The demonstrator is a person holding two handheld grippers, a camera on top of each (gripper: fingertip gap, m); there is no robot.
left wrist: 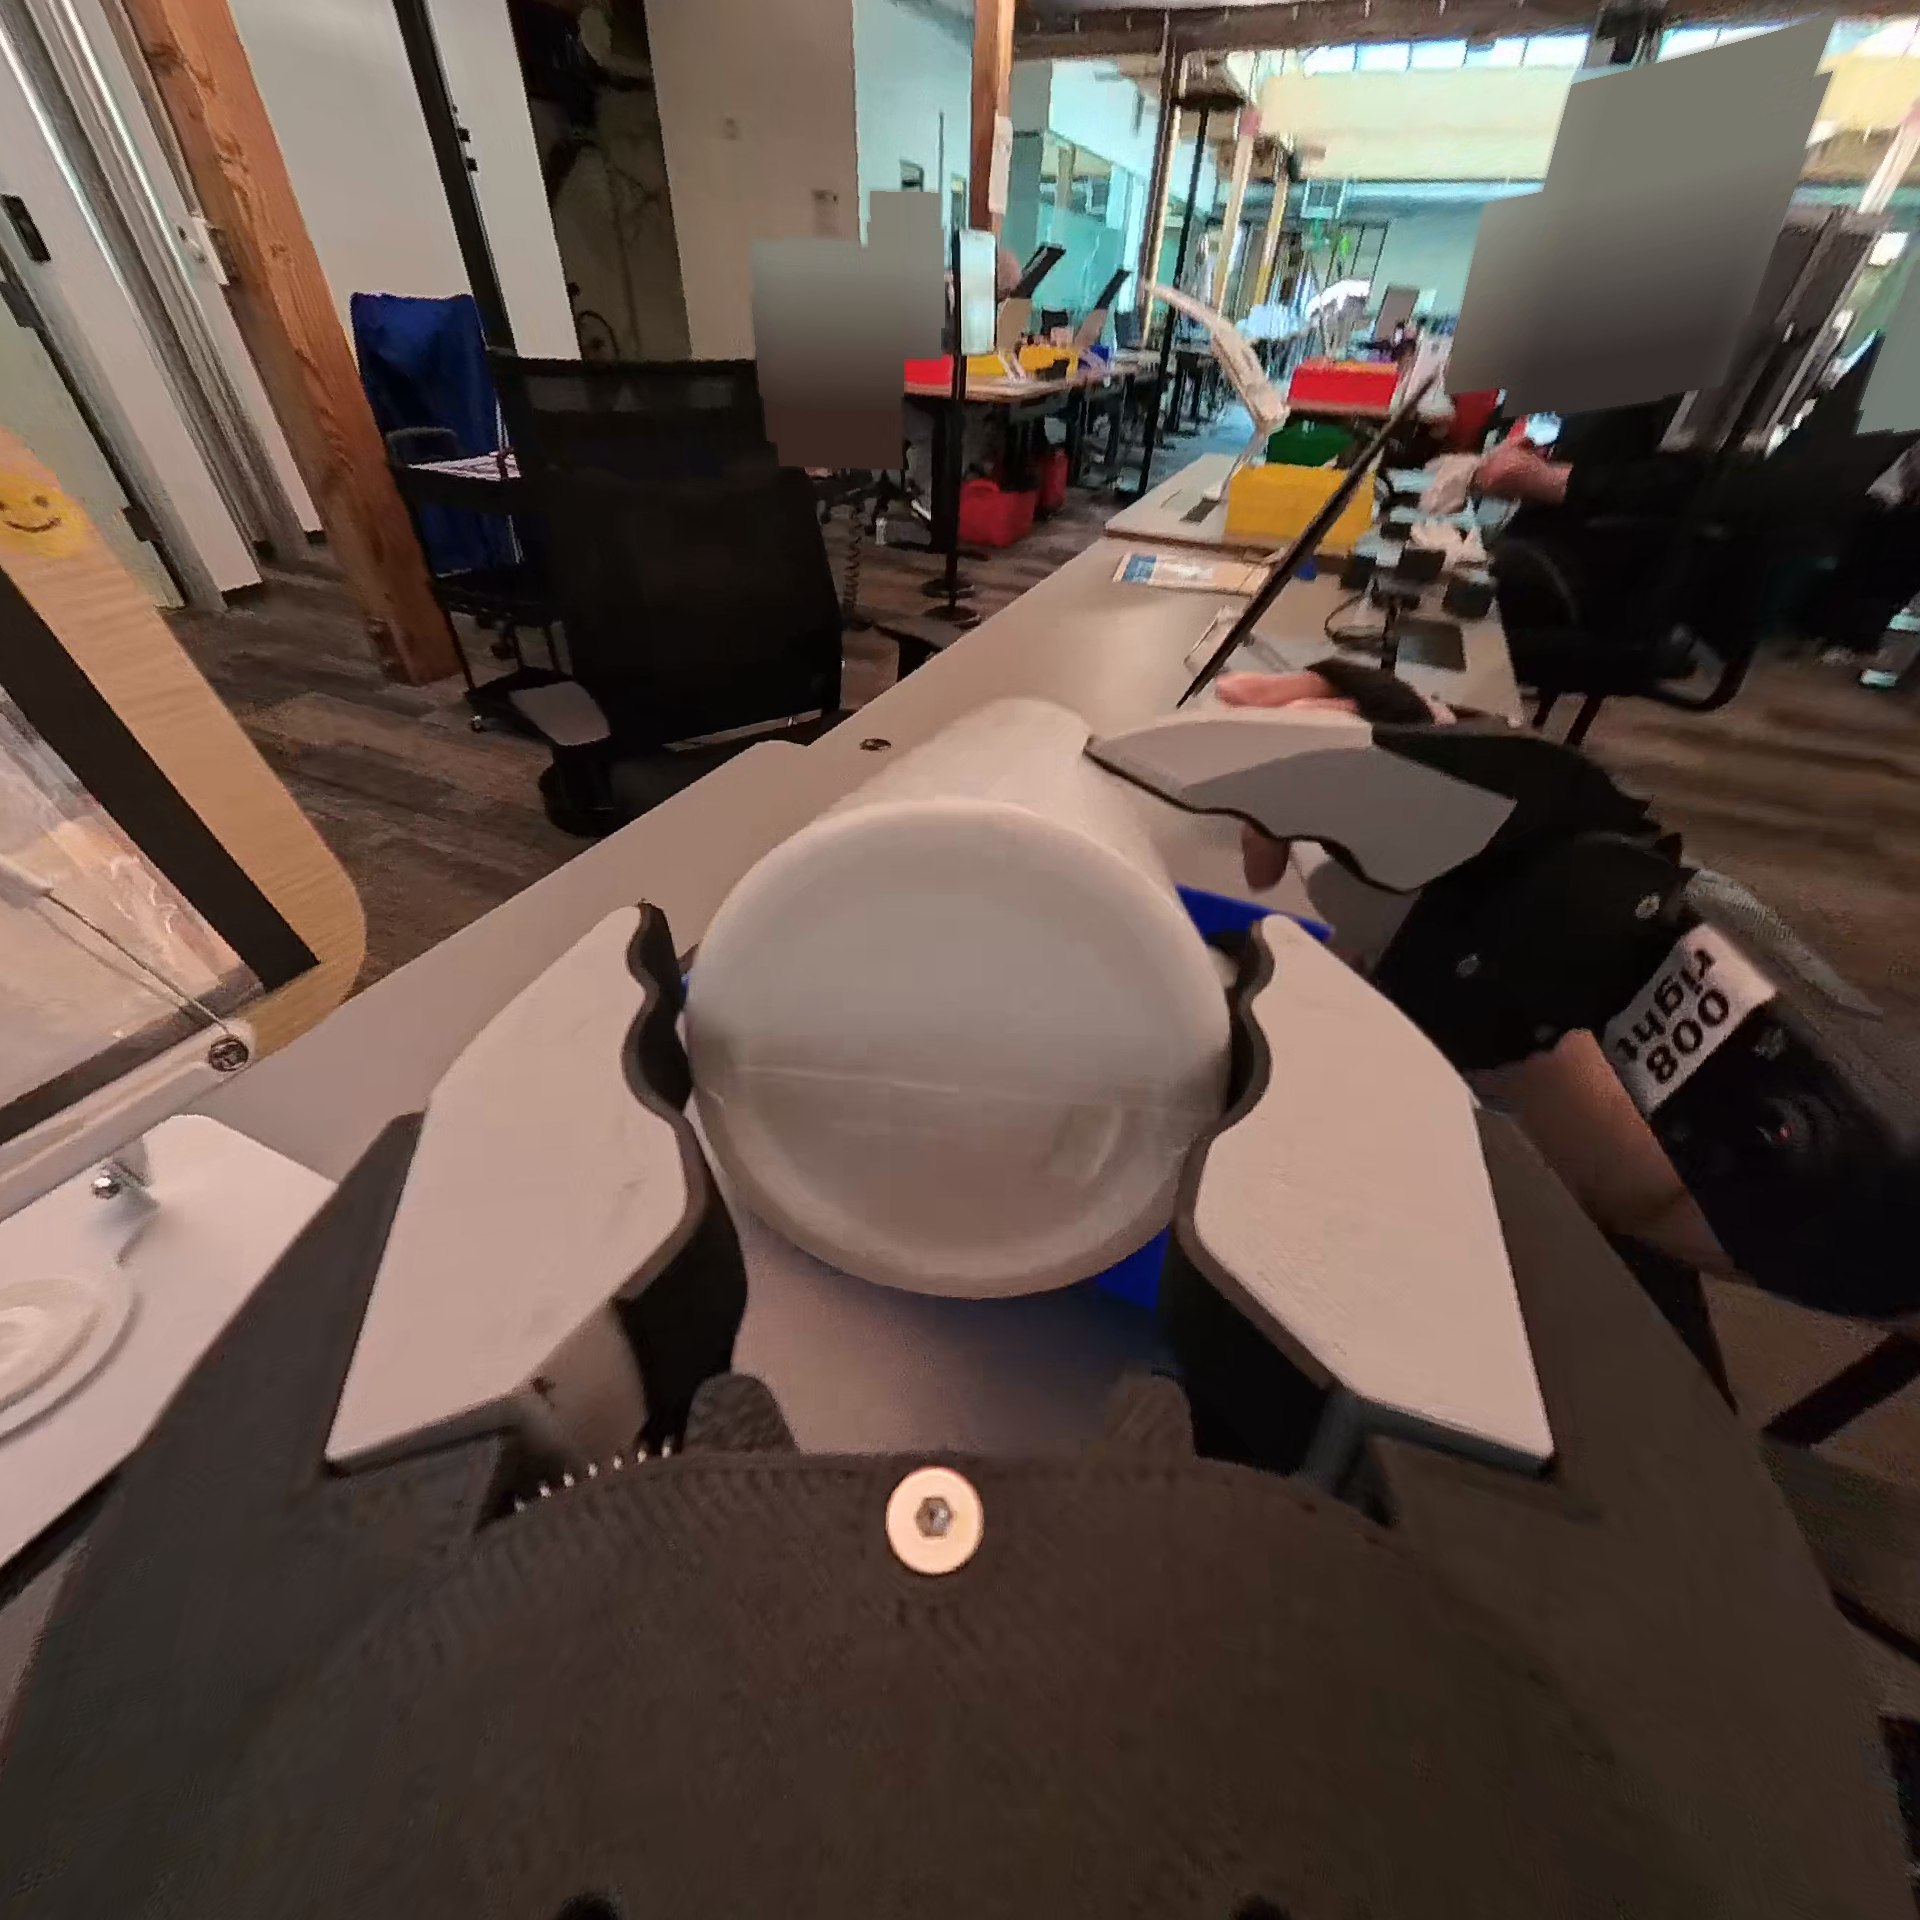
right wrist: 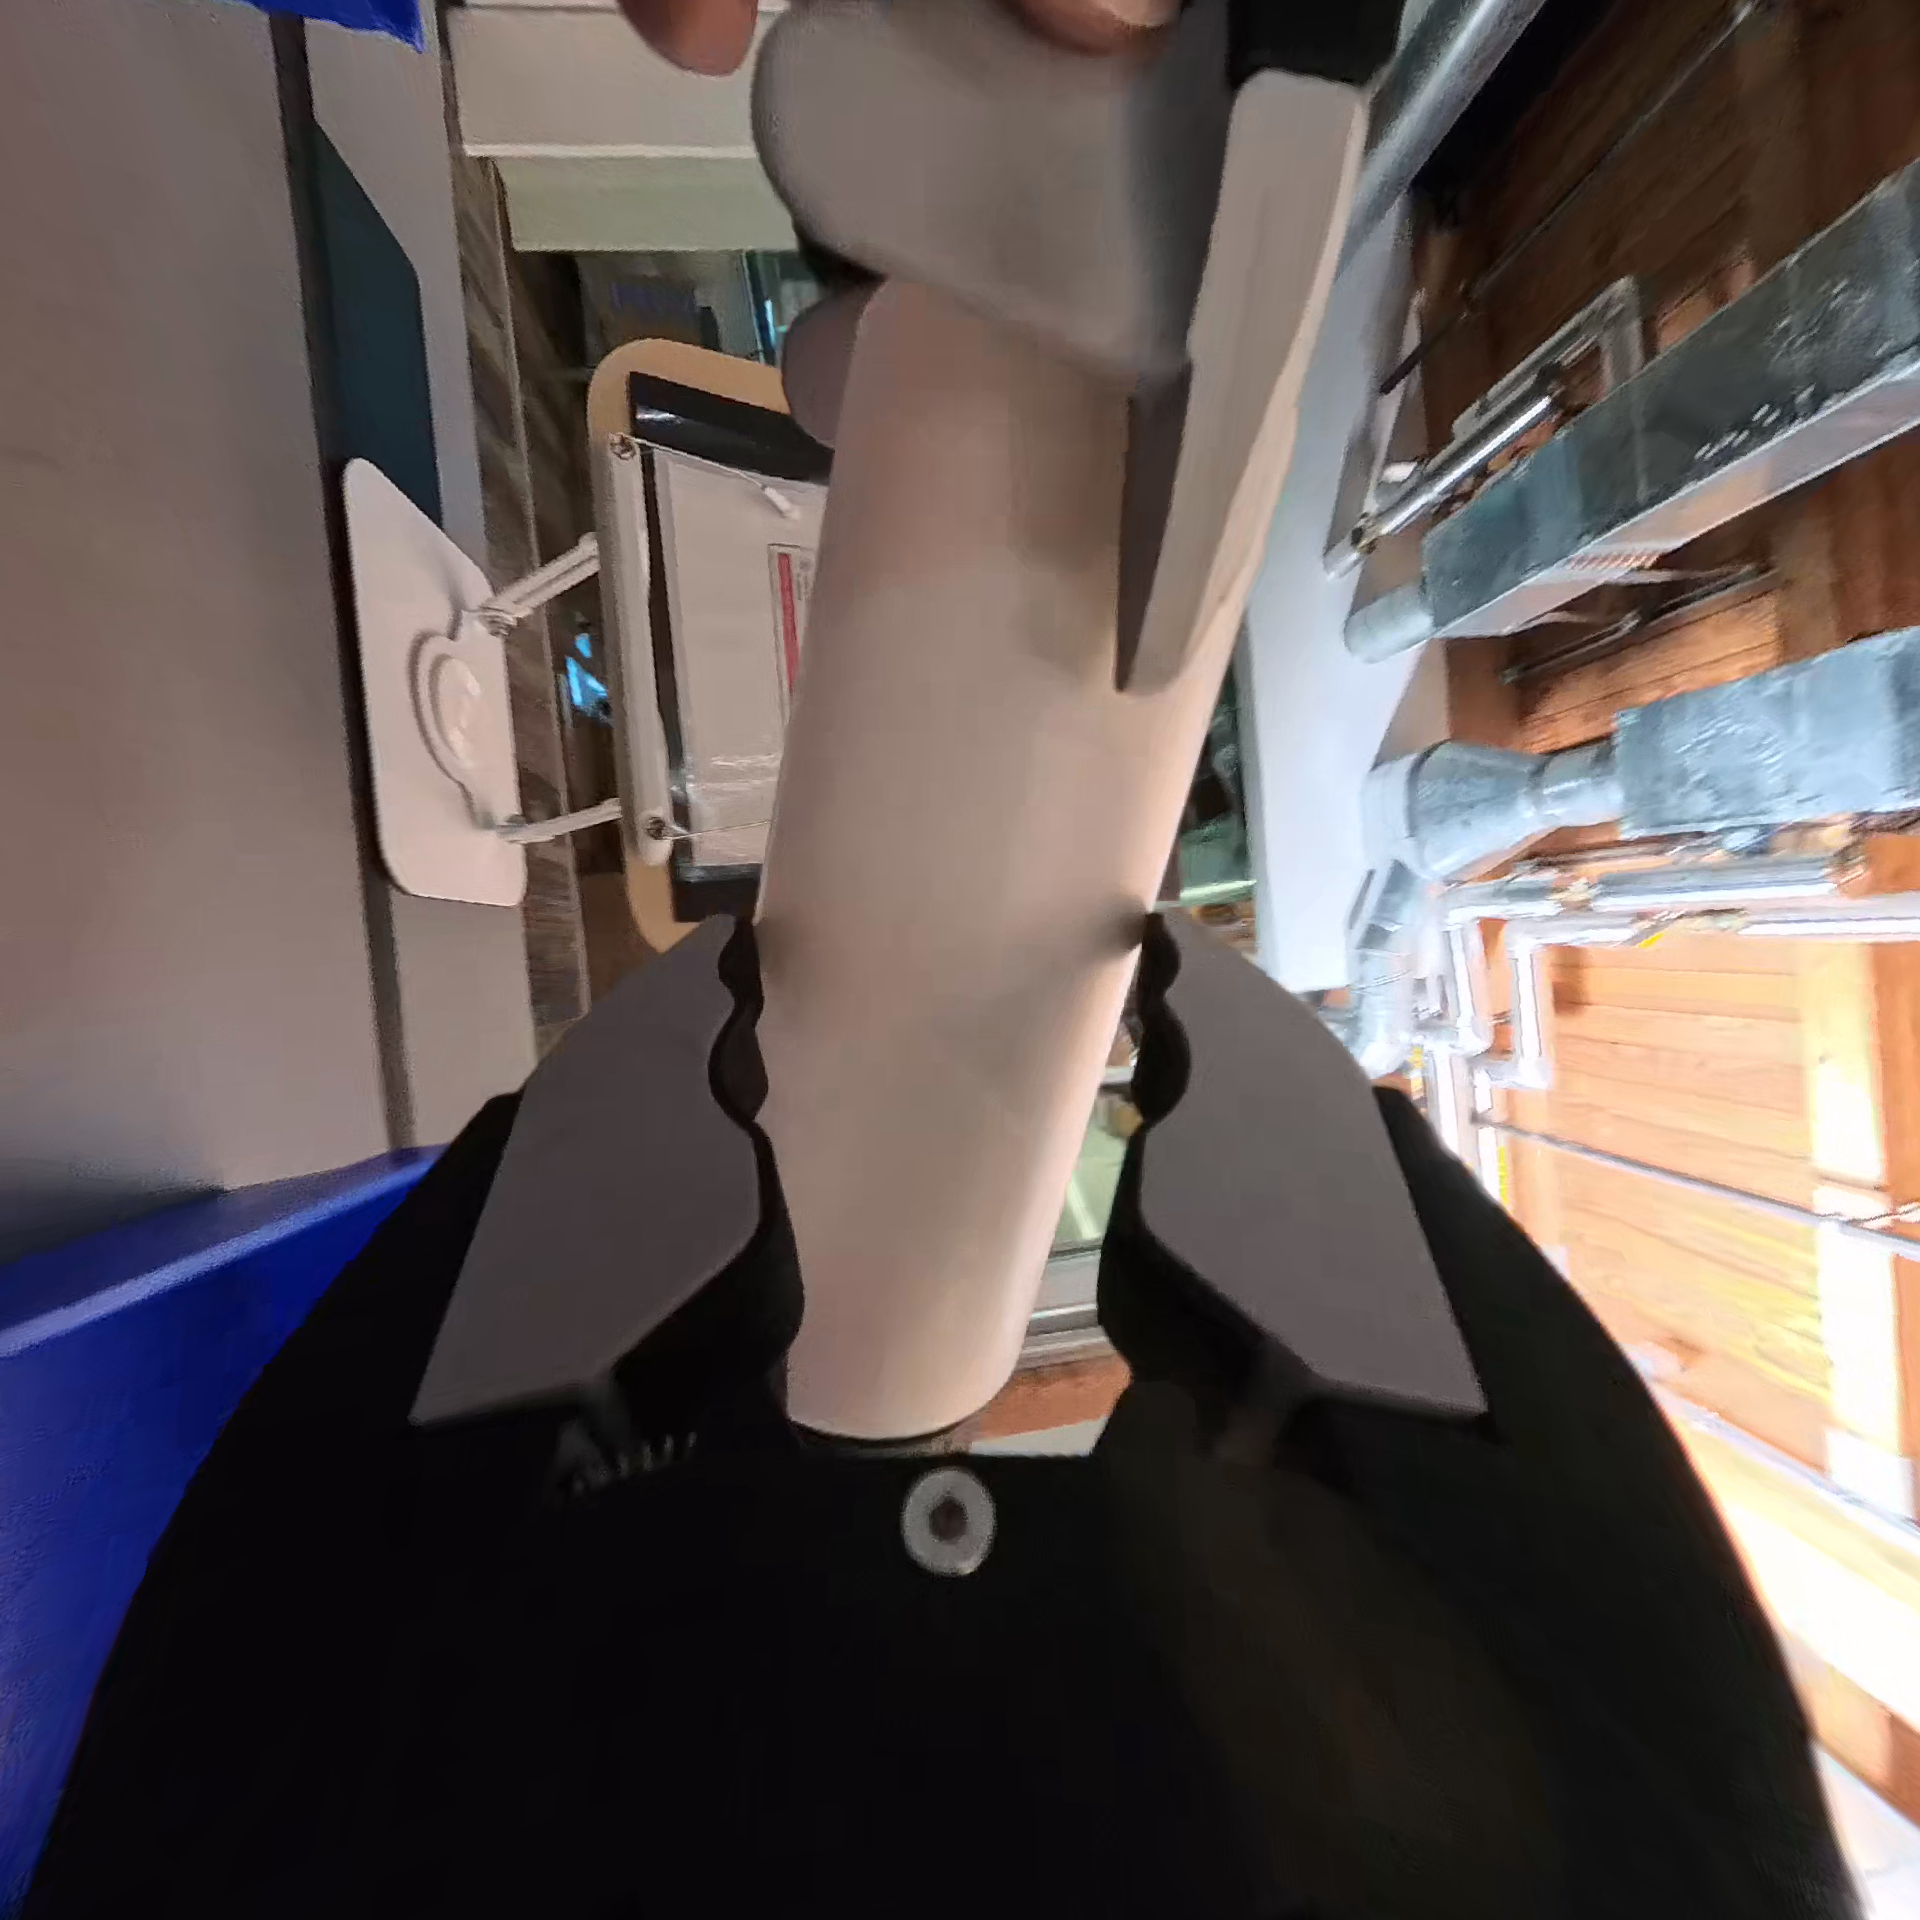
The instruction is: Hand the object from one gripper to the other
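Observation:
A white cylinder (left wrist: 956, 1039) lies lengthways between my two grippers, above a grey table. My left gripper (left wrist: 956, 935) is shut on its near end, with a pad pressed against each side. My right gripper comes in from the right, and its upper finger (left wrist: 1299, 800) lies over the cylinder's far end; the lower finger is hidden. In the right wrist view the cylinder (right wrist: 966, 675) runs away from the camera. My right gripper (right wrist: 945, 935) is shut on it, both fingertips touching its sides. One finger (right wrist: 1226, 364) of the left gripper shows blurred at the top.
A blue bin (left wrist: 1226, 914) sits under the cylinder; it also shows in the right wrist view (right wrist: 156, 1351). A grey table (left wrist: 1039, 644) stretches away. A black chair (left wrist: 675, 582) stands to the left. A framed sign (left wrist: 125, 779) on a white base (left wrist: 156, 1247) is at the near left. My right fingertips sit around 5 cm from my left ones.

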